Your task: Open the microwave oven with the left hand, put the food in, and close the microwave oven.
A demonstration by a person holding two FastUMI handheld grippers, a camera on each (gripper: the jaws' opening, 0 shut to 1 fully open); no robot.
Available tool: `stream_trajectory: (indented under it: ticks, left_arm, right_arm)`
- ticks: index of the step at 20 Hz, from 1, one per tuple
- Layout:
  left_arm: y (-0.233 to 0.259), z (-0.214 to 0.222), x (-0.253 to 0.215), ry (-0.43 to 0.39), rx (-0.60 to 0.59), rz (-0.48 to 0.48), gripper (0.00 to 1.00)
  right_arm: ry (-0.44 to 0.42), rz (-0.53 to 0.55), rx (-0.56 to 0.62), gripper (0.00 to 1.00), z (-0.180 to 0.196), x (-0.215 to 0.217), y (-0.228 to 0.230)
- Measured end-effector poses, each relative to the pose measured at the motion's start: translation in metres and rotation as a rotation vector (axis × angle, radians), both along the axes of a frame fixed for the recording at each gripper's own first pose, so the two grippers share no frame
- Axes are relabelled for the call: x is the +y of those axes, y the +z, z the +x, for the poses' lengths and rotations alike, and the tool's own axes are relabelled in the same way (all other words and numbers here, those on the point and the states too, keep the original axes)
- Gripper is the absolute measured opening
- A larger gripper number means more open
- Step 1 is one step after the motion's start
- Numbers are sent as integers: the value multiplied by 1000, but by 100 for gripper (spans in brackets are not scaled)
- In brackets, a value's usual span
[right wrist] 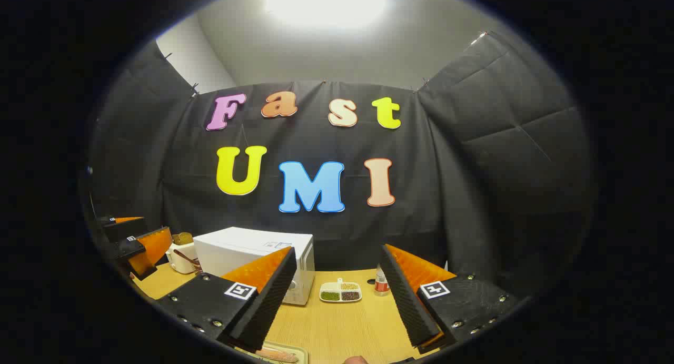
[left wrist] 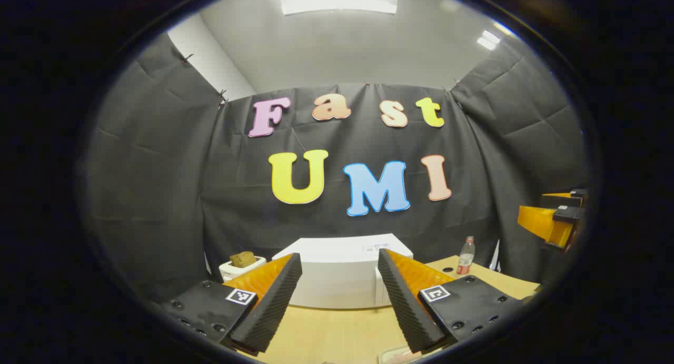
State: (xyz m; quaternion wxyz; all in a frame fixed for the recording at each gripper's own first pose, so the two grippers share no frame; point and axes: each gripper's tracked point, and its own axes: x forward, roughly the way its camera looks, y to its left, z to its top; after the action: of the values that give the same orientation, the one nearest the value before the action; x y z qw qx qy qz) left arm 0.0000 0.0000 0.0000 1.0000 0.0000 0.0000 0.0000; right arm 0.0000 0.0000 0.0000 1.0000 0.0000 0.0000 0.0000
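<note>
Left gripper: I see my left gripper (left wrist: 339,301) held wide open over the table (left wrist: 326,332) with nothing between its fingers, facing the front of the microwave oven (left wrist: 337,272).
Right gripper: my right gripper (right wrist: 337,301) is also spread wide and holds nothing; from the left gripper view it shows at the far right edge (left wrist: 553,222), well above the table.
Microwave oven: white, door closed, standing on the table against the black cloth wall; in the right gripper view it sits left of centre (right wrist: 247,253).
Food: a tray with food (right wrist: 276,353) lies at the near table edge, just below my right gripper's left finger; I cannot tell what the food is.
Other items: a small divided dish (right wrist: 340,292) and a bottle (right wrist: 383,282) stand right of the oven; a white container (left wrist: 241,266) with something brown in it stands on its left.
</note>
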Motion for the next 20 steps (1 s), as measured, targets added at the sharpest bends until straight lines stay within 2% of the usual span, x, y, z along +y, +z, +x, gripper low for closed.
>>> stream_trajectory:
  ticks: [13, 20]
  left_arm:
    - [1, -4, -16, 10, 5, 6, 98]
    - [-1, 14, -38, 25, 3, -6, 96]
  right_arm:
    - [9, -3, -1, 97, 1, -12, -5]
    - [68, 1, -4, 97, 6, -20, -9]
